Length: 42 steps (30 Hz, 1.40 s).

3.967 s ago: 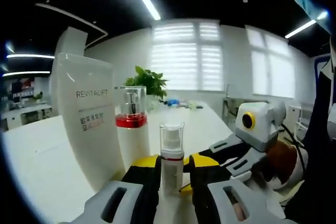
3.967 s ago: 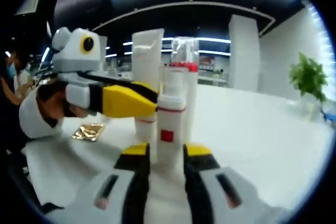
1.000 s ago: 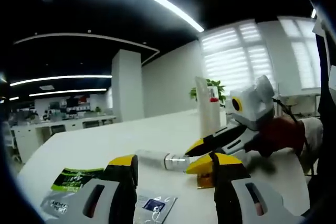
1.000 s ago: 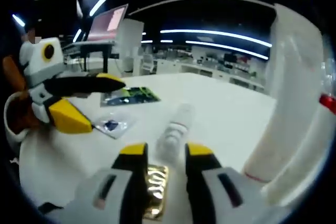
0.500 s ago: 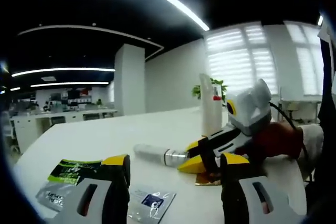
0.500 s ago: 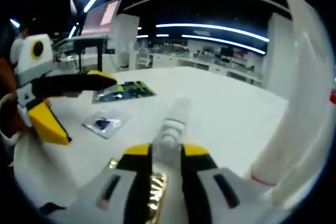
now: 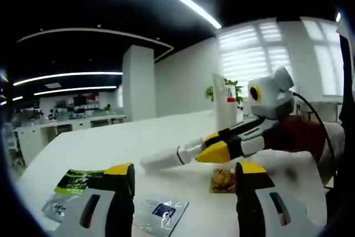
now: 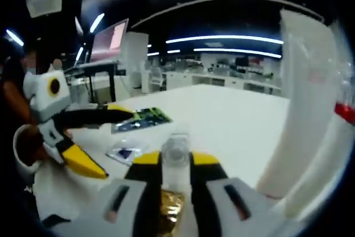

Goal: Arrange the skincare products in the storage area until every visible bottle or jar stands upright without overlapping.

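— White worktop [image 7: 166, 131] in an open office, ceiling strip lights overhead. Where are the grippers?

— Right gripper [image 7: 213, 147] reaches in from the right of the left gripper view, roughly level and just above the worktop. Left gripper [image 7: 183, 178] sits low near the worktop's near edge, pointing across it.

— And the bottle?

— A small clear pump bottle [image 7: 163, 158], pale body with a clear cap end. It is lying sideways, sticking out past the right gripper's yellow tips, tilted slightly and seemingly raised off the worktop. In the right gripper view the bottle [image 8: 176, 156] is seen end-on between the jaws.

— Fingers?

— Right gripper's jaws are clamped against the bottle on both sides. Left gripper's jaws are spread wide with nothing between them; in the right gripper view that gripper [image 8: 113, 140] also shows parted.

— Anything else nearby?

— A gold foil sachet [image 7: 223, 180] lies just below the right gripper. A green packet [image 7: 77, 180] and a clear sachet [image 7: 162, 213] lie near the left gripper. A tall white tube [image 8: 302, 109] stands upright beside a red-collared bottle [image 8: 345, 109], by the right gripper
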### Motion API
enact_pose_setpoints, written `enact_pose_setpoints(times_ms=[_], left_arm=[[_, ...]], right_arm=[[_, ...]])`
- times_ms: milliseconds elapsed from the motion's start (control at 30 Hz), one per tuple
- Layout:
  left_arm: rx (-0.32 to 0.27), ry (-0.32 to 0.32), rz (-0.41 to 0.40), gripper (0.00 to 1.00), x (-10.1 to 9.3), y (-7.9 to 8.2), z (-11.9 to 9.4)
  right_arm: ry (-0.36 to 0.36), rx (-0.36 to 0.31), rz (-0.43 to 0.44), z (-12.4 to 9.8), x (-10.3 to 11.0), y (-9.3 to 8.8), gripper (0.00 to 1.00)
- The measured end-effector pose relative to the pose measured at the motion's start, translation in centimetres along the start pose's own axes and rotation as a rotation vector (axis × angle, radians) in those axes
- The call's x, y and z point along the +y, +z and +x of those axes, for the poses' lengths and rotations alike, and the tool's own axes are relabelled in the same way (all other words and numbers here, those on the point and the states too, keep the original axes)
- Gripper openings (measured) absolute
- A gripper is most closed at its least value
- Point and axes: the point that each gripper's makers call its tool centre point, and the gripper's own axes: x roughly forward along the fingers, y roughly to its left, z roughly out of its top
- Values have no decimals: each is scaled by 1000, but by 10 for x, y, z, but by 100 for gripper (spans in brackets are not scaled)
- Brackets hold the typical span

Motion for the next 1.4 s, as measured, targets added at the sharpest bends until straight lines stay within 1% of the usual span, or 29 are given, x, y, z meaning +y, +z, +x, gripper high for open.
enact_pose_setpoints(times_ms=[233,267,333,400,433,500,667,733,800,900,967,1000,1033,1067,1100,1200,1267,1367,1400], left_arm=[[10,15,39,72,2,-1,0],[8,7,35,71,2,-1,-1],[1,-13,-3,66,0,0,-1],[-6,-8,-9,63,2,0,-3],[-11,2,-4,62,3,2,-3],[-15,11,13,62,4,3,-4],[2,31,90,59,3,2,-3],[-1,32,91,58,3,2,-3],[-11,26,74,58,2,5,-4],[-23,33,89,56,1,7,-4],[-24,34,106,45,0,8,-5],[-27,29,114,37,-1,8,-6],[-33,16,126,25,-5,9,-6],[-41,-8,156,25,-9,11,-6],[-46,-4,146,24,-12,12,-6],[-39,-12,198,22,-19,12,-5],[-34,-22,186,22,-20,11,-5],[-37,-30,168,22,-22,13,-6],[-42,-33,164,22,-23,13,-7]], right_arm=[[28,-51,9,-9,10,23,17],[31,-53,8,-9,12,24,17],[39,-64,9,-10,16,28,17],[74,-68,17,-11,25,31,17],[89,-76,22,-12,30,34,17],[95,-79,15,-14,36,38,17],[122,-96,10,-15,48,48,17],[129,-103,9,-16,52,51,17],[144,-114,6,-17,56,54,17],[179,-133,31,-18,64,58,17],[186,-140,42,-20,65,59,17],[189,-147,53,-21,65,60,17],[195,-154,65,-23,65,61,17],[197,-165,75,-24,64,63,17],[203,-167,80,-25,64,63,17],[203,-170,80,-26,63,64,17],[202,-173,77,-27,63,63,17],[207,-191,46,-29,66,66,17],[212,-201,23,-30,67,68,17]])
